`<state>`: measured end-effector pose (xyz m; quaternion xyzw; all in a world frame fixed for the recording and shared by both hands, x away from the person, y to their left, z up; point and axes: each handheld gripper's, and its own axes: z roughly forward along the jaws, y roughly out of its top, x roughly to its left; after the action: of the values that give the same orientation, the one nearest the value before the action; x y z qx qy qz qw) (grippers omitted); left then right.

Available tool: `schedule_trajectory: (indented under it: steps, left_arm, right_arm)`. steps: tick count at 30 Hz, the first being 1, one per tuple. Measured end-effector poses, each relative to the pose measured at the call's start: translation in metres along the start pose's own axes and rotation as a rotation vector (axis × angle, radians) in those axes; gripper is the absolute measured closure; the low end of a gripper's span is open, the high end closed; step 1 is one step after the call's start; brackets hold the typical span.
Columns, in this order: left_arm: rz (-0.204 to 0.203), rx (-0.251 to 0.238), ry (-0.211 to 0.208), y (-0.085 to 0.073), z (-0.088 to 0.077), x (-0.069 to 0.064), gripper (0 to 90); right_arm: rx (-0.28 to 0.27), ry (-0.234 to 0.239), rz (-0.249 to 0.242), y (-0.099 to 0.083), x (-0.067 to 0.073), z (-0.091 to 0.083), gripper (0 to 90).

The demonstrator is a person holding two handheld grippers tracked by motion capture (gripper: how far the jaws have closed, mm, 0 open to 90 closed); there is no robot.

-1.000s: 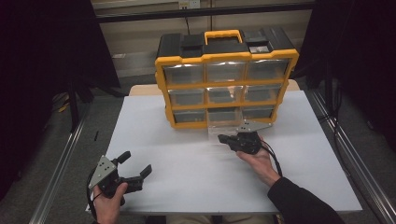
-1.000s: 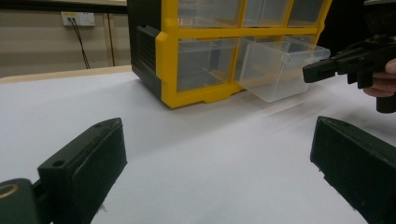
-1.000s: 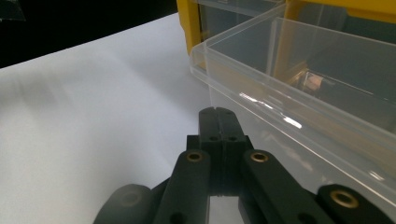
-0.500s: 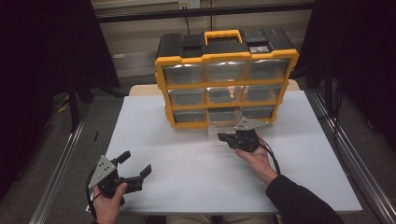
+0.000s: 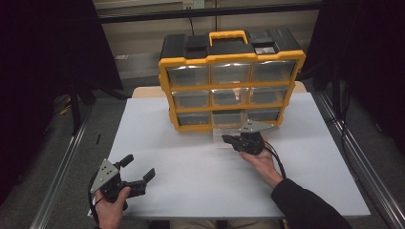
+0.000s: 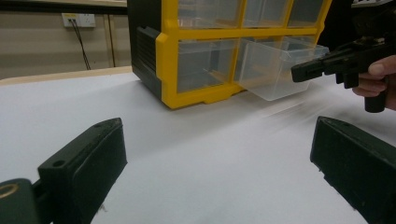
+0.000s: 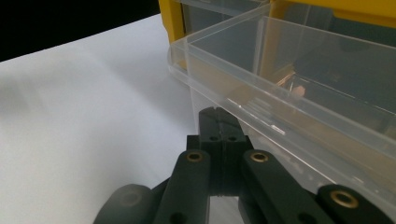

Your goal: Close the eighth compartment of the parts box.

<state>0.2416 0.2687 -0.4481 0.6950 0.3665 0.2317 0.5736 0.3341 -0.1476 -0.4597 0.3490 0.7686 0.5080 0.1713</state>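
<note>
A yellow-framed organizer (image 5: 232, 58) with clear drawers stands upright at the back of the white table (image 5: 191, 157). Its bottom middle drawer (image 5: 227, 130) is pulled partly out; in the right gripper view this drawer (image 7: 280, 84) holds a few small coppery pieces. My right gripper (image 5: 225, 139) is shut, jaws pressed flat together, its tip (image 7: 217, 116) right at the drawer's clear front wall; I cannot tell whether it touches. The left gripper (image 5: 139, 167) rests open near the front left edge with nothing between its jaws. From it I see the drawer (image 6: 275, 65) and the right gripper (image 6: 299, 72).
Metal rails run along both sides of the table, with dark curtains beyond them. A wall socket (image 6: 78, 19) sits behind the table. Bare white tabletop lies between the two grippers and left of the organizer.
</note>
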Motion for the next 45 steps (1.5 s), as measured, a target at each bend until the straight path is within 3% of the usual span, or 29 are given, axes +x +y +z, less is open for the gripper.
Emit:
schedule_trajectory:
  steps: [12,45]
  left_arm:
    - [0.016,0.003,0.001,0.0005,-0.0010,0.0014,3.4]
    - [-0.001,-0.011,0.006,0.0009,-0.0016,0.0008,3.4]
  right_arm:
    - [-0.003,-0.011,0.000,0.0007,-0.0009,0.0022,90.0]
    - [-0.016,-0.031,0.011,0.0053,-0.0068,0.0053,90.0]
